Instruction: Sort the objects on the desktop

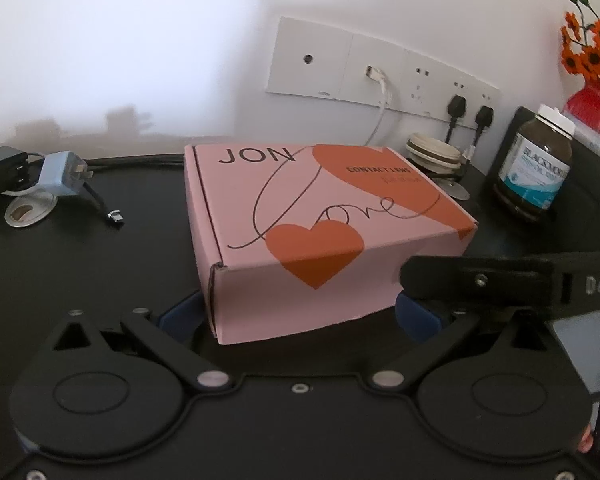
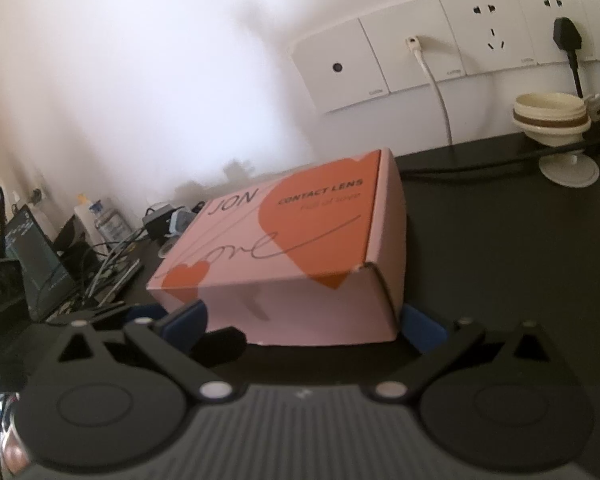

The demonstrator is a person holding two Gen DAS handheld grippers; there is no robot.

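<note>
A pink box [image 1: 324, 236] printed with orange hearts, "JON", "CONTACT LENS" and a looping script line is seen lying flat on the dark counter [image 1: 100, 264], close in front of both cameras. In the left wrist view alone are shown a brown supplement bottle [image 1: 538, 160] with a white cap, orange flowers in a red vase [image 1: 586, 110], and a pale blue plug adapter [image 1: 62, 174] beside a black charger at the far left. In the right wrist view alone are shown a laptop [image 2: 36, 264], a tangle of cables and a clear bottle at the left edge. A cream stacked holder on a round foot [image 2: 556, 128] and the wall socket panel [image 1: 376, 68] with plugged leads are seen in both. The box's long axis is laid roughly toward the wall, its printed lid facing up and a short end flap turned toward the cameras. The left claw [image 1: 300, 312] is spread wide, its blue pads set at either lower corner of the box; whether they press it cannot be told. The right claw [image 2: 304, 324] is likewise spread around the near end. In the left wrist view, a black arm of the other tool is seen crossing the box's right corner.
</note>
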